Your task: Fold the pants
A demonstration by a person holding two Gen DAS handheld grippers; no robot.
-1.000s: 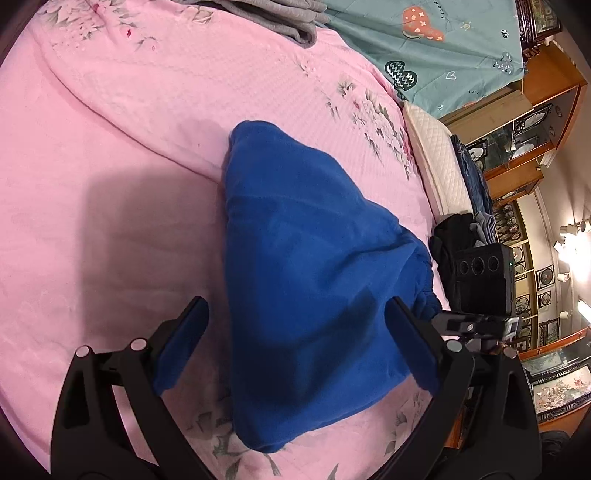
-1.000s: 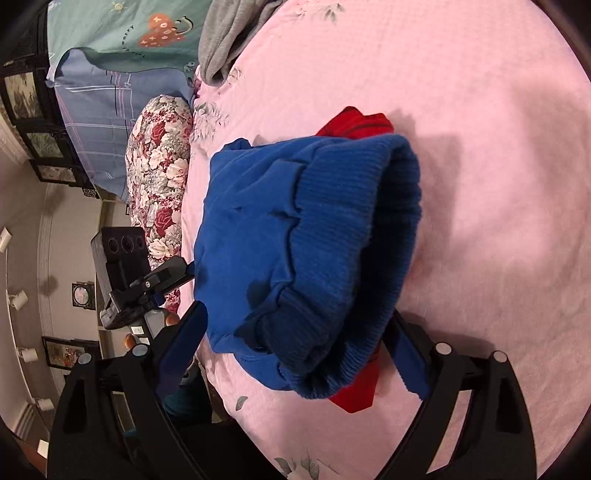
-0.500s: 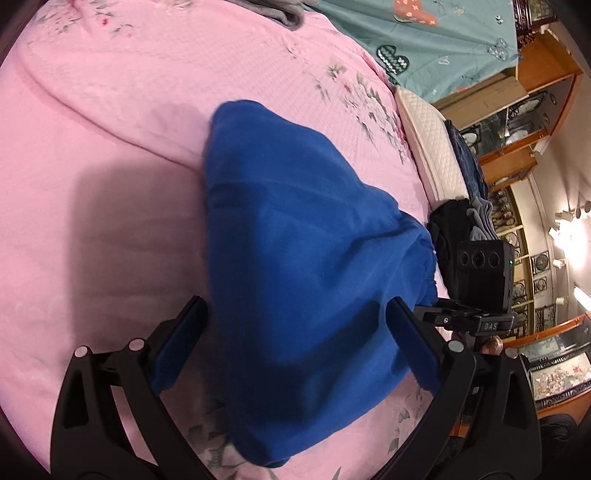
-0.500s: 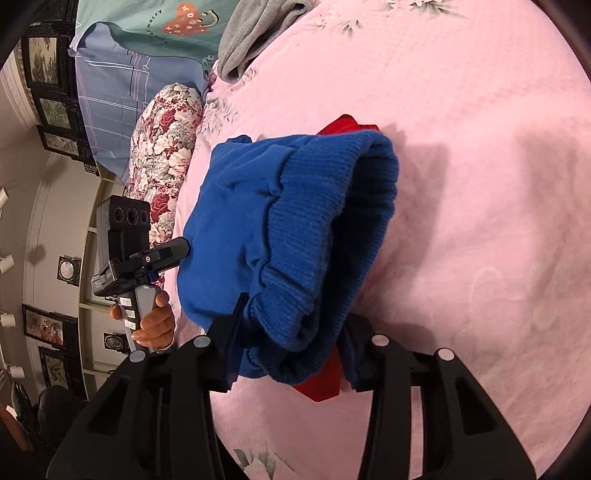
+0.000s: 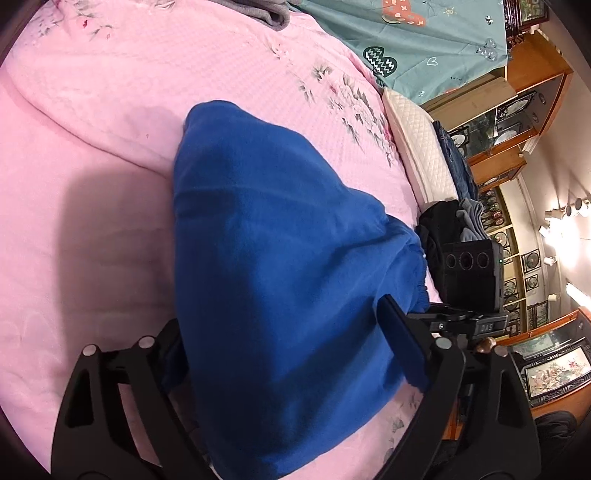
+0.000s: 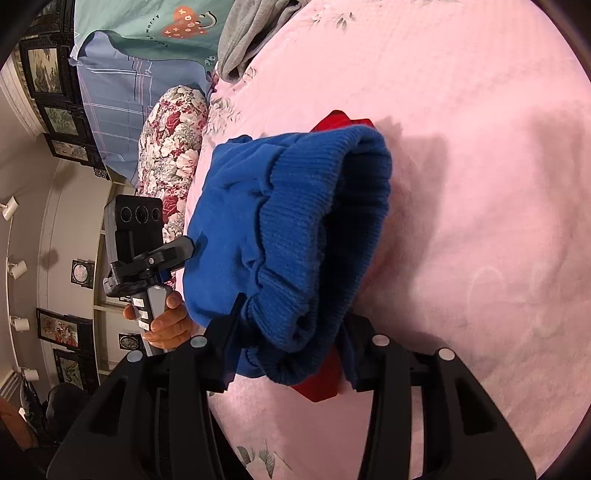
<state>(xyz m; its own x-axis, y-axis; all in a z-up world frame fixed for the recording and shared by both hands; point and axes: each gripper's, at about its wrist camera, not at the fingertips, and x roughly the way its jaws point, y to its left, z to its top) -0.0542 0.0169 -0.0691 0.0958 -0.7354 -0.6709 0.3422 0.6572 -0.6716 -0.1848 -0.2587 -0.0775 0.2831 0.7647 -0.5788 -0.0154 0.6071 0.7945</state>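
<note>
Pants: blue pants lie bunched on the pink bedspread; in the right wrist view the ribbed waistband gapes open toward the camera, raised off the bed.
Left gripper: the left gripper has its fingers spread wide on either side of the pants' near end; the cloth fills the gap between them, the left finger partly hidden behind it. It is not clamped.
Right gripper: the right gripper is closed onto the waistband, both fingers pressed against the thick ribbed edge.
Red cloth: a red garment lies under the pants, showing below the waistband and again beyond it.
Left hand: in the right wrist view a bare hand grips the other gripper's handle, just beside the pants' left edge.
Bed surroundings: a floral pillow at the bed's edge; a grey garment at the far end; a teal sheet past the bedspread.
Room: wooden cabinets with framed pictures along the wall.
</note>
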